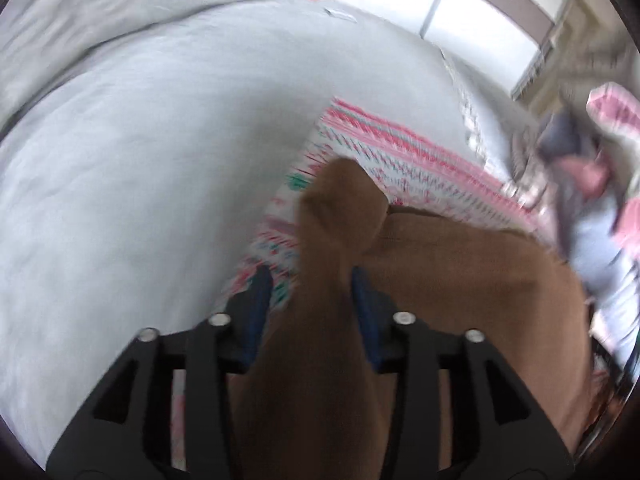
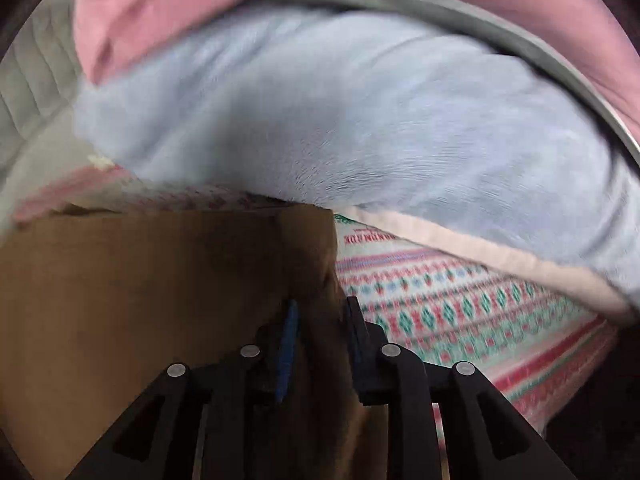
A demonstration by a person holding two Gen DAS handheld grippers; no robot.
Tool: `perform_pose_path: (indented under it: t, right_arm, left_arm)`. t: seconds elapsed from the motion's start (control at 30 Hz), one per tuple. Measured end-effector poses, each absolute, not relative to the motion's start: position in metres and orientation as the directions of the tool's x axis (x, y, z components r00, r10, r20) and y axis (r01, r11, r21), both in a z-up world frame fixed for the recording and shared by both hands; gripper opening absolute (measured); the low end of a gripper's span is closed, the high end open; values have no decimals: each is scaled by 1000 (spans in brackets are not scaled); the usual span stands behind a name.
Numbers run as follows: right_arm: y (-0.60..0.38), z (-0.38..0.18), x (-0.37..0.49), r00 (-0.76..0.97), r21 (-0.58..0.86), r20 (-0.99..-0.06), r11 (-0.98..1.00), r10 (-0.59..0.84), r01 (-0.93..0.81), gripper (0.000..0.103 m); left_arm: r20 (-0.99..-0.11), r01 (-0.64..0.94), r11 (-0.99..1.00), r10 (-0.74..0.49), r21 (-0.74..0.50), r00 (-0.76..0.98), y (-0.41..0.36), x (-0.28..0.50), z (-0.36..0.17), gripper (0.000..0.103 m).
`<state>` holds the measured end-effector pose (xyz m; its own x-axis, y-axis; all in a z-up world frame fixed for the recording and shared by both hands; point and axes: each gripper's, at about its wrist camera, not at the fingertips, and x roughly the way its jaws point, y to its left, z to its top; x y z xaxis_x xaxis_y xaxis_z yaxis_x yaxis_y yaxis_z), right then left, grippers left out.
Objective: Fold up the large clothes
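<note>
A brown garment (image 1: 460,280) lies on a white fabric with red and green patterns (image 1: 400,160). One fold of it rises between the fingers of my left gripper (image 1: 310,280). The jaws stand apart, and a strip of patterned fabric shows between the left pad (image 1: 260,296) and the cloth. In the right wrist view the brown garment (image 2: 140,300) has its corner running between the fingers of my right gripper (image 2: 320,308). The blue face of the left pad (image 2: 288,340) is bare, so the jaws are open around the cloth. The patterned fabric (image 2: 460,308) spreads to the right.
A pale grey bedsheet (image 1: 160,160) fills the left, with a rumpled grey quilt (image 1: 120,0) behind it. A light blue fleece (image 2: 360,112) and pink cloth (image 2: 180,12) are piled just beyond the brown garment. Bright windows (image 1: 480,20) are at the back.
</note>
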<state>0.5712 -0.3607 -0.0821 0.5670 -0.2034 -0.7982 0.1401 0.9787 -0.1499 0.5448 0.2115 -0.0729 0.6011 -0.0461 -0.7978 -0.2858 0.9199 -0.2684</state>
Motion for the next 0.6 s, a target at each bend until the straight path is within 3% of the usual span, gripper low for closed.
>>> perform_pose_path:
  t: [0.07, 0.13, 0.2, 0.33, 0.43, 0.5, 0.53, 0.57, 0.6]
  right_arm:
    - [-367, -58, 536, 585, -61, -801, 989, -128, 133, 52]
    - [-367, -36, 498, 605, -1, -794, 994, -67, 108, 62]
    - [-374, -25, 459, 624, 65, -781, 992, -14, 104, 64]
    - [-405, -31, 412, 605, 255, -792, 946, 87, 198, 64]
    - [-400, -44, 394, 570, 108, -822, 978, -13, 178, 64]
    - [-403, -63, 393, 534, 67, -845, 982, -38, 176, 61]
    - [-408, -70, 388, 528, 93, -849, 979, -16, 180, 45]
    - [-413, -79, 390, 526, 140, -850, 975, 28, 174, 22]
    - [-416, -88, 390, 523, 198, -848, 966, 84, 166, 22]
  left_arm:
    - [-778, -265, 926, -46, -268, 626, 210, 506, -51, 56]
    - [-768, -190, 947, -82, -258, 635, 197, 466, -40, 62]
    - [-773, -148, 957, -105, -250, 626, 186, 435, -40, 63]
    - [-793, -210, 932, -115, -294, 598, 193, 387, -57, 63]
    - [-808, -275, 927, -47, -255, 588, 198, 376, -71, 63]
    - [-828, -305, 928, -7, -214, 560, 199, 374, -86, 63]
    - [-828, -308, 928, 0, -208, 561, 199, 373, -93, 63]
    - [-827, -309, 929, 5, -205, 563, 197, 371, -100, 64]
    - [-827, -312, 928, 9, -202, 562, 195, 371, -106, 64]
